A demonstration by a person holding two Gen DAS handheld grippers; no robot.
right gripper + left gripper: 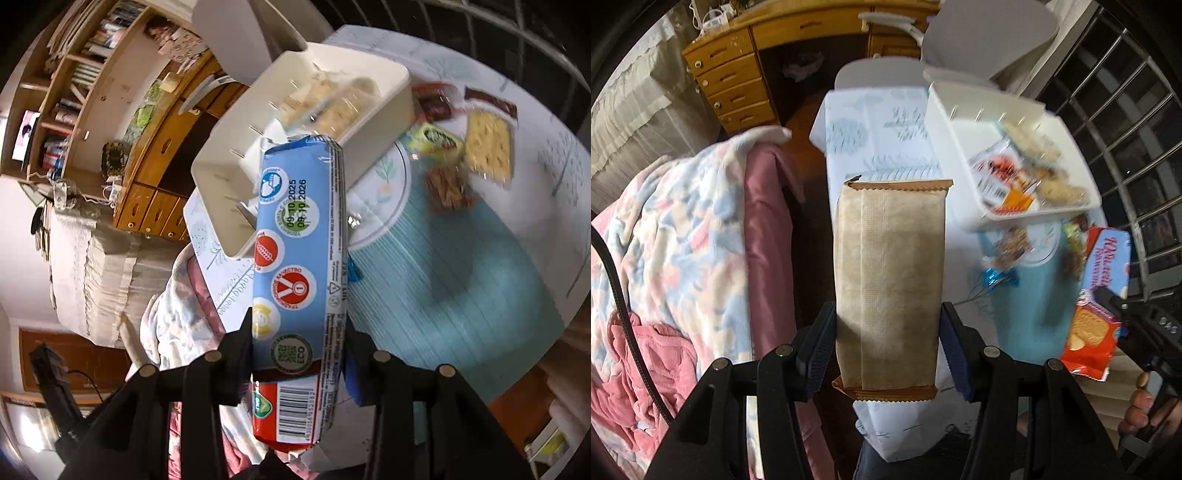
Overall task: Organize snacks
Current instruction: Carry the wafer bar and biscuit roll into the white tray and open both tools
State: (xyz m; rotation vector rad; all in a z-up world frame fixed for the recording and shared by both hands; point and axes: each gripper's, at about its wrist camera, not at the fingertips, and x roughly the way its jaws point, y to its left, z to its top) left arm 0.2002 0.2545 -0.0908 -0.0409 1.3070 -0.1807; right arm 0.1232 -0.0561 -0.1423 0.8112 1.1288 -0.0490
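Observation:
My left gripper (886,347) is shut on a long beige-brown snack packet (890,280), held upright above the table's left edge. My right gripper (299,354) is shut on a blue and red biscuit packet (299,258); the same biscuit packet (1102,291) shows at the right edge of the left wrist view. A white plastic bin (942,110) with several snacks inside stands on the table beyond both packets, and the bin (221,177) also appears in the right wrist view. Loose snacks lie beside it: a cracker pack (487,147), a green wrapper (436,138) and a blue-foil candy (997,278).
The table carries a white patterned cloth (879,125) and a teal placemat (461,280) with a white plate (388,192). A bed with a pink and pastel blanket (683,258) lies left of the table. A wooden desk with drawers (731,81) and a window grille (1126,122) stand behind.

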